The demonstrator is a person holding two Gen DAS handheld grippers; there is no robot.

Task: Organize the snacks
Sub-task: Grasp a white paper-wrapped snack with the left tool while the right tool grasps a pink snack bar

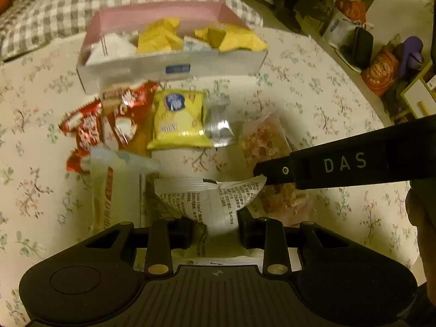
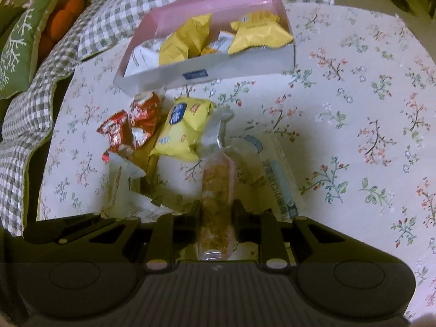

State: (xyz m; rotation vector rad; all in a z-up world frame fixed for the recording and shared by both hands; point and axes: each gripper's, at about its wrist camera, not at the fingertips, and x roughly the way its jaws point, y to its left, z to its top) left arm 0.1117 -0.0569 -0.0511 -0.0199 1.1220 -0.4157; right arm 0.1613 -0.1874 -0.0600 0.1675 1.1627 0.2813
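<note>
My left gripper [image 1: 215, 224] is shut on a white snack packet [image 1: 209, 201] with printed text, held above the floral cloth. My right gripper [image 2: 215, 218] is shut on a clear-wrapped pinkish pastry [image 2: 216, 190]; its finger [image 1: 327, 163] reaches in from the right in the left wrist view, over the same pastry [image 1: 261, 141]. A pink-and-white box [image 1: 169, 68] [image 2: 207, 68] at the back holds yellow and white packets. In front of it lie red packets [image 1: 109, 120] [image 2: 136, 125], a yellow packet [image 1: 178, 121] [image 2: 182, 128] and a silver wrapper [image 1: 218, 125].
A long white packet [image 1: 114, 188] lies at the left of the pile and a clear blue-labelled packet [image 2: 275, 174] at the right. A checked cushion [image 2: 41, 103] borders the cloth at the back and left. Bags and clutter [image 1: 381, 62] stand on the floor at the right.
</note>
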